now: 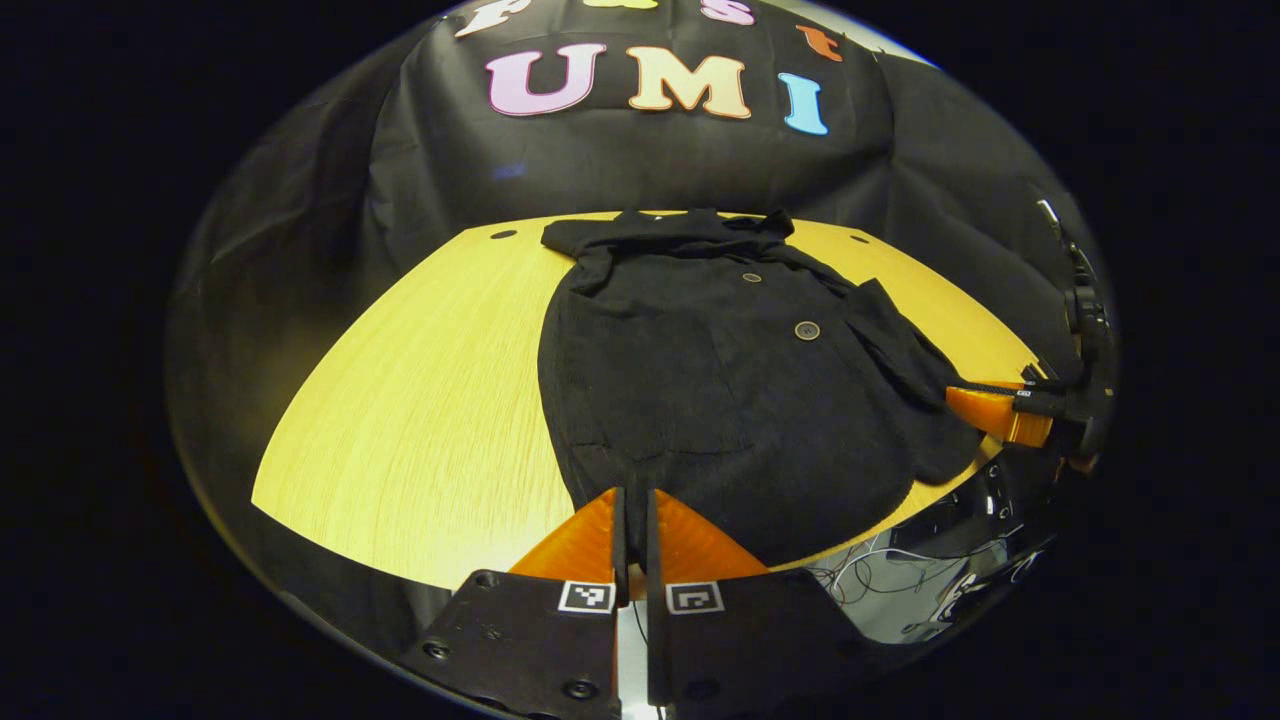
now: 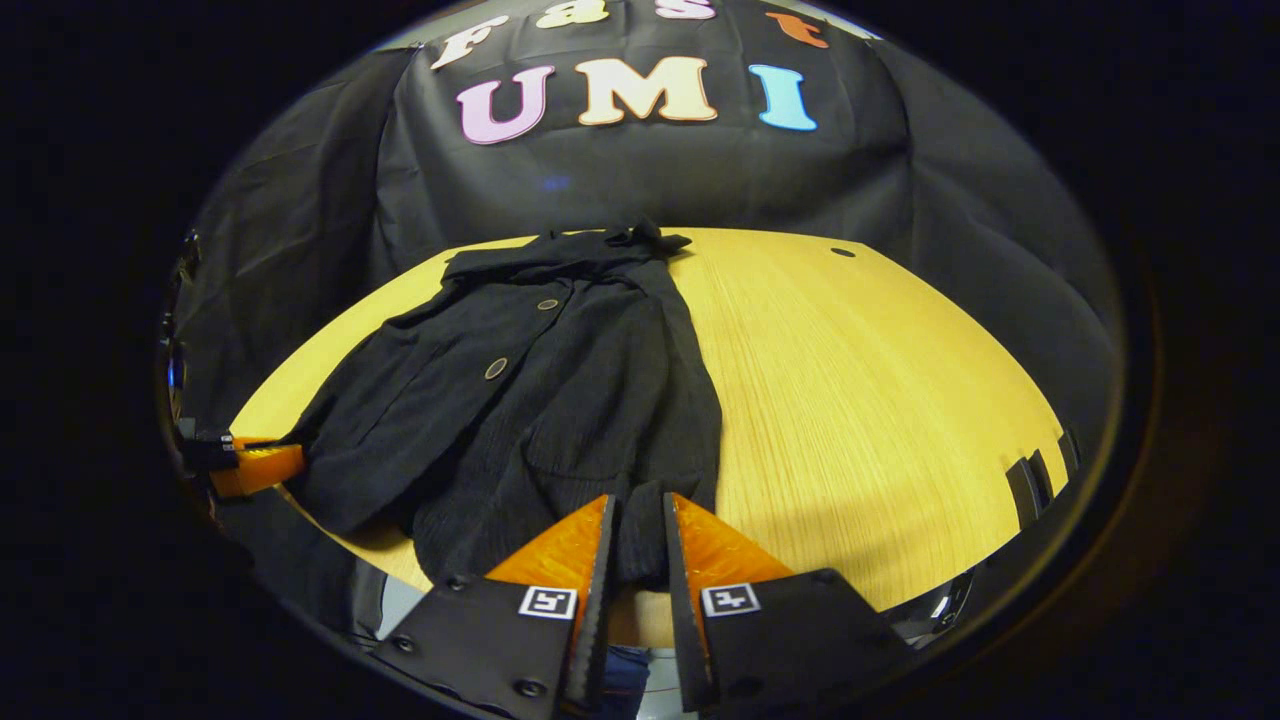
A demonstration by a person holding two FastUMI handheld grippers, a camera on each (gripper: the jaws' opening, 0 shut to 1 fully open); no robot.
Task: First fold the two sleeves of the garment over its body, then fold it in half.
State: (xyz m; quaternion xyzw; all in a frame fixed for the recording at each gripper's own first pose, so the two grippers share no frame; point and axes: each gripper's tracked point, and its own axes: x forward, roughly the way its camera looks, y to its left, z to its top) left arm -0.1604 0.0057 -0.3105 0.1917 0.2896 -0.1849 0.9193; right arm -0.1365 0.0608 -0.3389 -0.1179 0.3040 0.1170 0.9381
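Nearest, at six o'clock, the left gripper pinches the hem of the black garment, fingers nearly closed; the right gripper grips the hem's other corner likewise, probably readying the half fold. Beyond, toward twelve, the garment lies on the yellow table, sleeves apparently folded in

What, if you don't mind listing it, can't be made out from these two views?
- Left gripper view: whether the left gripper really pinches the jacket hem; black cloth blends with the gap between its fingers.
- Right gripper view: how much hem the right gripper holds; its fingers cover the cloth edge.
- Both views: the table near edge, cut off by the grippers' bodies.
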